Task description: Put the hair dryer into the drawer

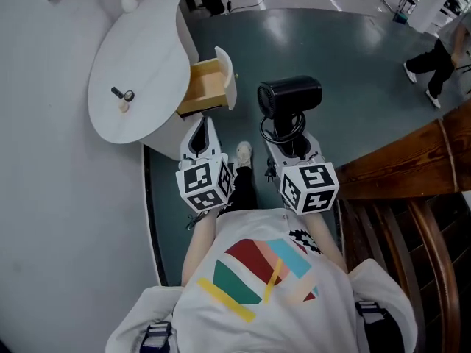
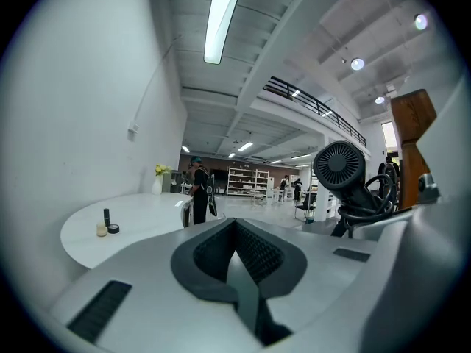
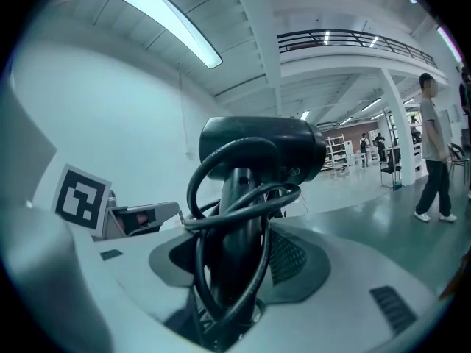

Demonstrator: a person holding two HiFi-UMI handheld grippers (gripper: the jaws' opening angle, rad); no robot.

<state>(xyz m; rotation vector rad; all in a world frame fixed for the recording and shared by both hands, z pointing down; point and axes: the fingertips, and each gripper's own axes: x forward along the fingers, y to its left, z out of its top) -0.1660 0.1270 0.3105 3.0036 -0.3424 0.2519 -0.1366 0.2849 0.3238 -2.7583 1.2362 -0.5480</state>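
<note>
Right gripper is clamped on the dryer by its handle. The body sits upright above the jaws with the barrel lying level. The cord is looped round the handle, inside the grip.

Left gripper has its jaws pressed together with nothing between them.

The dryer is in the air over the green floor, just right of the drawer front and not touching it. The drawer is pulled open and sticks out of the table edge toward the right, its wooden inside bare. Left gripper sits just below the drawer, close to the table's lower edge.

Small items sit on the tabletop, well back from the drawer side.

For room: a wall and the table close the left side. A wooden rail runs along the right, near the right gripper's cube. There is open floor ahead of and to the right of the dryer. A person walks at the far right, well apart.
</note>
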